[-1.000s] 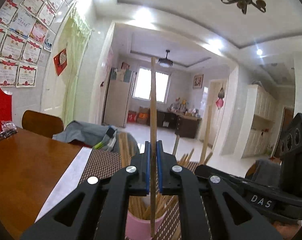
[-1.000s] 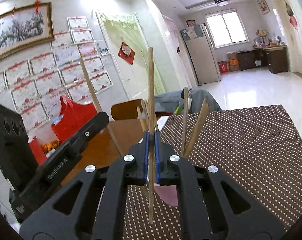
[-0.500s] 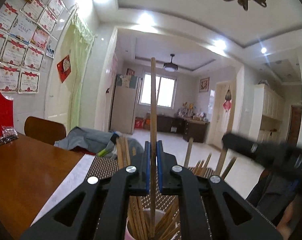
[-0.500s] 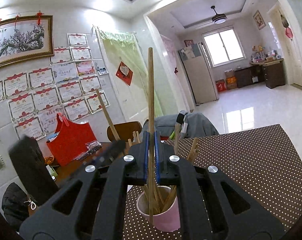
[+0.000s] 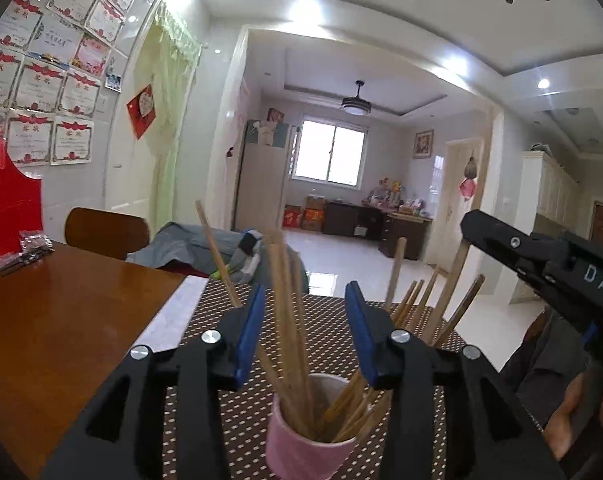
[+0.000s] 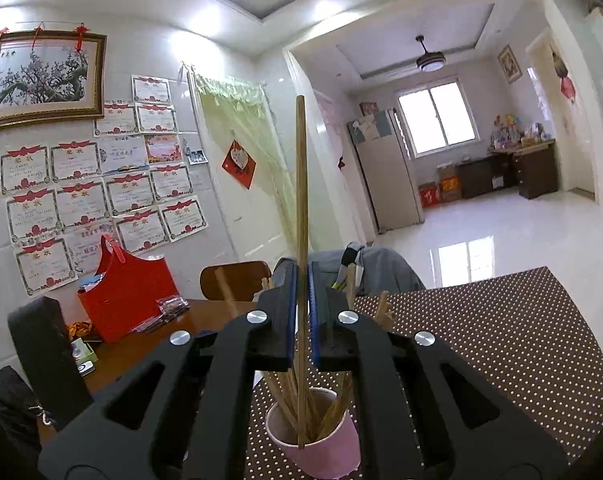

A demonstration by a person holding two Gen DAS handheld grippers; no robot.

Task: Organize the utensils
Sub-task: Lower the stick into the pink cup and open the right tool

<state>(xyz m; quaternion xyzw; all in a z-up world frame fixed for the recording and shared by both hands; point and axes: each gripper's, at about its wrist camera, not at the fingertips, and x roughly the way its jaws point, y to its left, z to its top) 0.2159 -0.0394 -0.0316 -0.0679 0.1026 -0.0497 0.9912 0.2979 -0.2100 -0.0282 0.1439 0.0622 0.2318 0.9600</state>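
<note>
Released since the earlier frame, a blurred chopstick [image 5: 285,300] stands in the pink cup [image 5: 301,446] between the opening left gripper [image 5: 305,328] jaws; the right gripper [image 6: 301,312] pinches another chopstick [image 6: 301,216], its tip hidden in the cup.

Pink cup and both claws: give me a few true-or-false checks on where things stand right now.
1. The right claw is clamped on a single upright chopstick. True.
2. The left claw is shut tight on a chopstick. False: its jaws are opening, blue pads apart, pressing on nothing.
3. The pink cup lies tipped over on the mat. False: it stands upright on the dotted mat.
4. The pink cup already holds several chopsticks. True.
5. The lower end of the chopstick in the right claw reaches down into the cup's mouth. True.
6. The red bag sits on the dotted mat. False: it stands on the bare wooden table.
</note>
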